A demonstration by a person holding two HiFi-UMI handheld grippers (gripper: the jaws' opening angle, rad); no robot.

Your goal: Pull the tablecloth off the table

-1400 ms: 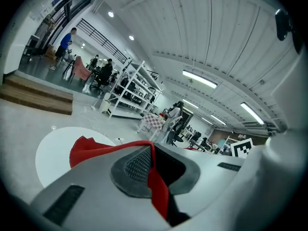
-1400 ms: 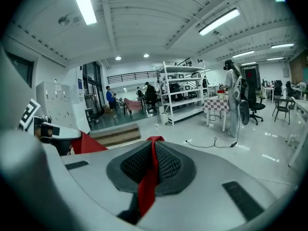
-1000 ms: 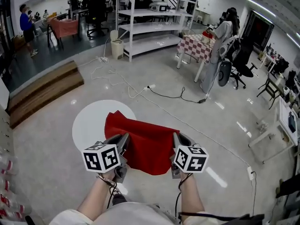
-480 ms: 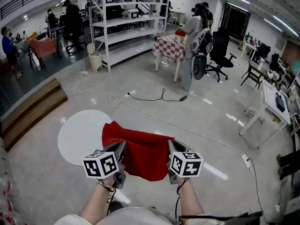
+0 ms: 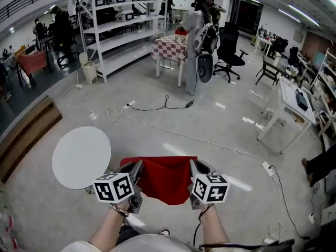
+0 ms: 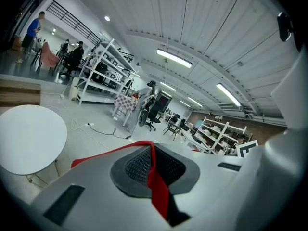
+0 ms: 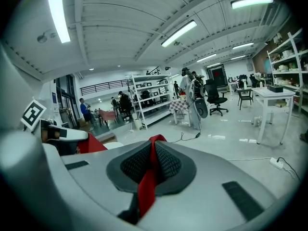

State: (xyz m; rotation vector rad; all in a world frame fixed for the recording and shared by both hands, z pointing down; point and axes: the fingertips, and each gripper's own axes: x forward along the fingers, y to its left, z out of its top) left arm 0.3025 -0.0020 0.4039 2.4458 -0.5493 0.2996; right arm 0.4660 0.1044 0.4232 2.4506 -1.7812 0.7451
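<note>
Item: red tablecloth [image 5: 165, 180], one. It hangs in the air as a sagging sheet between the two grippers, just in front of the person and above the floor [image 5: 210, 125].

Change: a second ago the cloth covers part of the round white desk [image 5: 81, 156]. Half a second ago only a corner overlaps the rim. Now the cloth is wholly clear of the desk, whose top is bare and lies beside it on the left. Judged: the pull itself is done, and only disposal of the cloth remains.

Left gripper [image 5: 137, 165]: one, jaws together, clamped on a fold of the cloth's left edge. A red strip runs between the dark pads.

Right gripper [image 5: 193, 165]: one, jaws together, clamped likewise on the right edge.

Marker cubes [image 5: 113, 188]: two, one per gripper.

Surroundings: one checked-cloth table [image 5: 170, 49] and one white shelving rack [image 5: 121, 30], both well apart from the desk.
</note>
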